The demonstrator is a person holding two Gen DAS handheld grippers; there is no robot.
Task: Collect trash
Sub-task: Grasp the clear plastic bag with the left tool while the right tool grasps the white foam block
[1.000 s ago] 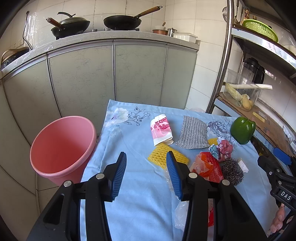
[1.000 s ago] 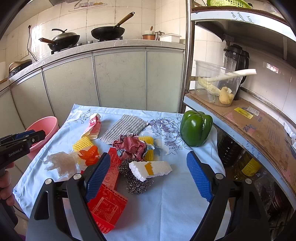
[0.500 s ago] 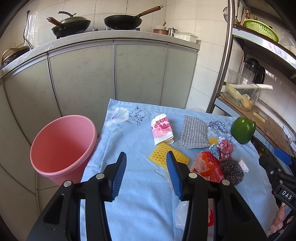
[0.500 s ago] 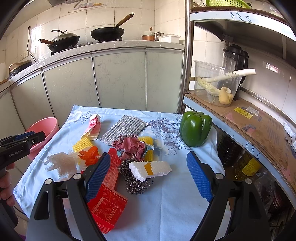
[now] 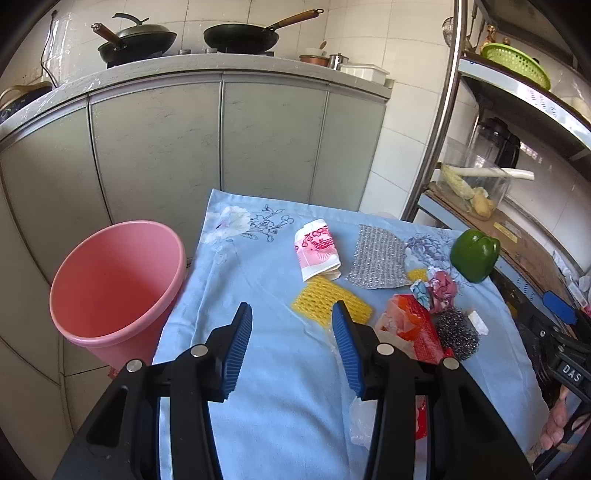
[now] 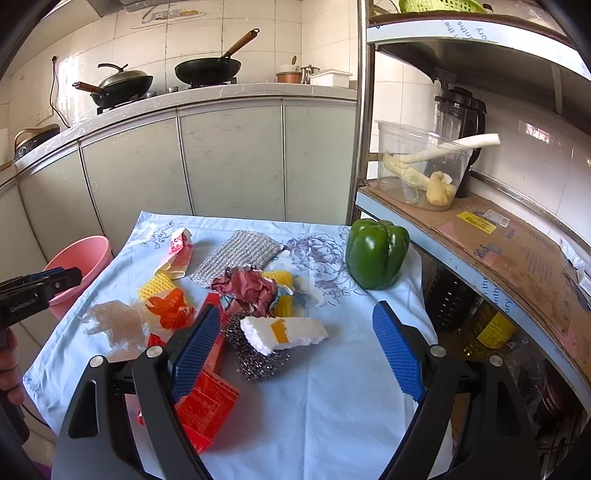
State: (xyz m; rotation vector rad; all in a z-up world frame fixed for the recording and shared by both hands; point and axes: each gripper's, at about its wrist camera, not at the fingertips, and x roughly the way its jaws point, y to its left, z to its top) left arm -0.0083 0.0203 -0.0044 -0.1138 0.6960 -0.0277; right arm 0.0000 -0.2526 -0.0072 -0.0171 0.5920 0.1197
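Scene unchanged since earlier frame — left tongs (image 5: 291, 325) and right tongs (image 6: 295, 332) both released, empty, over trash.

White tiled wall (image 5: 399, 33), grey cabinets (image 5: 266, 140), metal shelf rack (image 6: 476, 44)

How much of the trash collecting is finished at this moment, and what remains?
Nothing looks done: the pink bucket shows no trash inside. Nothing is in hand either; the left claw and right claw are both open and empty. Left on the blue cloth: the foam piece, red wrapper, crumpled paper, yellow foam net and clear plastic.
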